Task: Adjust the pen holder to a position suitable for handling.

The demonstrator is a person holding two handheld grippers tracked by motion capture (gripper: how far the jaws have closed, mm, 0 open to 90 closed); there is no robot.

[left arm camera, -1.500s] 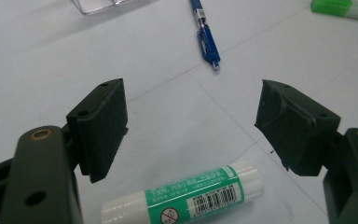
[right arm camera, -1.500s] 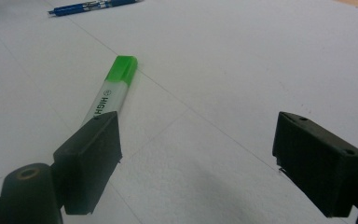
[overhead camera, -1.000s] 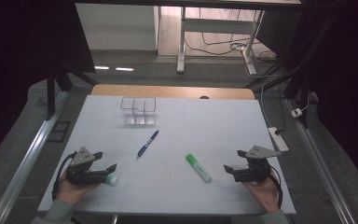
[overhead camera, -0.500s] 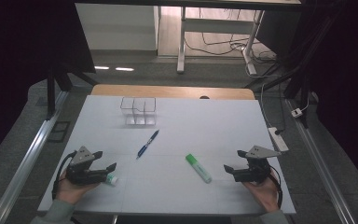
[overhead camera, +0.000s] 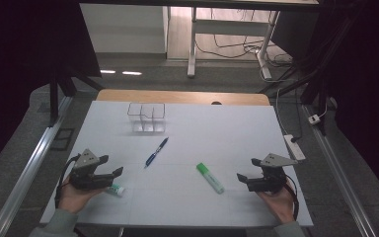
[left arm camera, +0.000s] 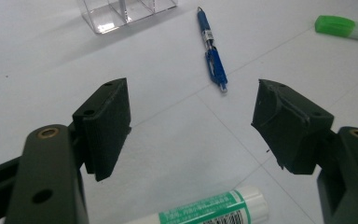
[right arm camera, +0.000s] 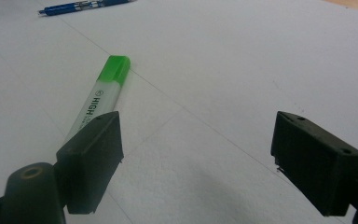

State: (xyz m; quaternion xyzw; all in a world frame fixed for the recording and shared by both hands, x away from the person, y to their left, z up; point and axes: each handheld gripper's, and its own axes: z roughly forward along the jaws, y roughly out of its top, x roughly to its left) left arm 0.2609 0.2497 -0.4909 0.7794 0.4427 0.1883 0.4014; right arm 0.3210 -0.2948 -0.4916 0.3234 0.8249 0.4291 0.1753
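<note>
Left tool (overhead camera: 98, 174) is released, jaws wide apart, parked low at the bench's (overhead camera: 227, 123) near-left corner. A green-and-white tube (overhead camera: 114, 189), probably a glue stick, lies flat just in front of and partly under its jaws. Risk: closing from this pose, the jaws would straddle it lengthwise, and a round barrel will roll or squirt out sideways unless the tool turns across it first.

The blue pen (overhead camera: 156, 152) lies mid-bench, well apart from both tools, pointing toward the clear organizer (overhead camera: 146, 117) at the back. It is thin and low, so a shallow approach would likely scrape the bench and push it along.

The green highlighter (overhead camera: 210, 177) lies flat between the pen and the right tool (overhead camera: 251, 180), which is also released and holds nothing. The right gripper view has the highlighter off by the left jaw, not centred. Closing now would likely clip its end and spin it.
</note>
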